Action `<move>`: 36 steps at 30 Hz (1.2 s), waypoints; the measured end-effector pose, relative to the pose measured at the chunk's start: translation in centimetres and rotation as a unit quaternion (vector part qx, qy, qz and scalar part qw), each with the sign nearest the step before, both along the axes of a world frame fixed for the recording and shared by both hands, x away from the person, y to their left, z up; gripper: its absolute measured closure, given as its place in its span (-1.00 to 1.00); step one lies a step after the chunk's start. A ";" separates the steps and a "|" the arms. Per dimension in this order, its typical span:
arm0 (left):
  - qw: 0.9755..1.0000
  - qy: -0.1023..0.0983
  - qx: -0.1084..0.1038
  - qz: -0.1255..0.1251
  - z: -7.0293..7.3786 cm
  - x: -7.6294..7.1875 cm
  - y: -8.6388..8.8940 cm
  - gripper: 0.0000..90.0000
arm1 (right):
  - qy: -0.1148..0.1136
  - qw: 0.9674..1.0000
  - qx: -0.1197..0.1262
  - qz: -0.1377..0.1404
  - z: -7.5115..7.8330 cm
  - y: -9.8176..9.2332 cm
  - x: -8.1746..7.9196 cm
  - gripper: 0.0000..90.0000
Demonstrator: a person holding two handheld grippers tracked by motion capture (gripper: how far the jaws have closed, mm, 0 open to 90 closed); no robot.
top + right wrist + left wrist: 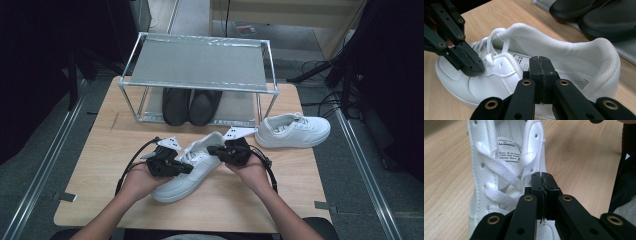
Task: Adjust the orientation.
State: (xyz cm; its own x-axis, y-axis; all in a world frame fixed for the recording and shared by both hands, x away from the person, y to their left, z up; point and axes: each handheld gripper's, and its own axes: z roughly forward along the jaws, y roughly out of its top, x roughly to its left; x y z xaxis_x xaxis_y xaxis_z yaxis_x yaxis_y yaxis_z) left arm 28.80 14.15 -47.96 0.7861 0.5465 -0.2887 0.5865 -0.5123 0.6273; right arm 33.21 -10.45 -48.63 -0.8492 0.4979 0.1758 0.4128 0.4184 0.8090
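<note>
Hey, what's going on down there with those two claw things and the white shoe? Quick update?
Left gripper shut, at the laces. Right gripper shut, at the white sneaker side wall. Whether either pinches anything, unclear. Nothing in the way.

Black left gripper (pixel 186 169) and right gripper (pixel 212 149): brass rivets, grey three-cornered plates, trailing black cables; forearms bare.

white laced sneaker (pixel 187 170), second white sneaker (pixel 294 131), black slippers (pixel 191 106), pale wood-grain table (pixel 100 165), black tongs (pixel 186 169).
</note>
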 end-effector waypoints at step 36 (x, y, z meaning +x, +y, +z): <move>1.000 0.012 -0.003 0.017 -0.5 2.0 1.6 1.00 | 0.018 1.000 -0.013 -0.002 0.1 0.4 -1.8 1.00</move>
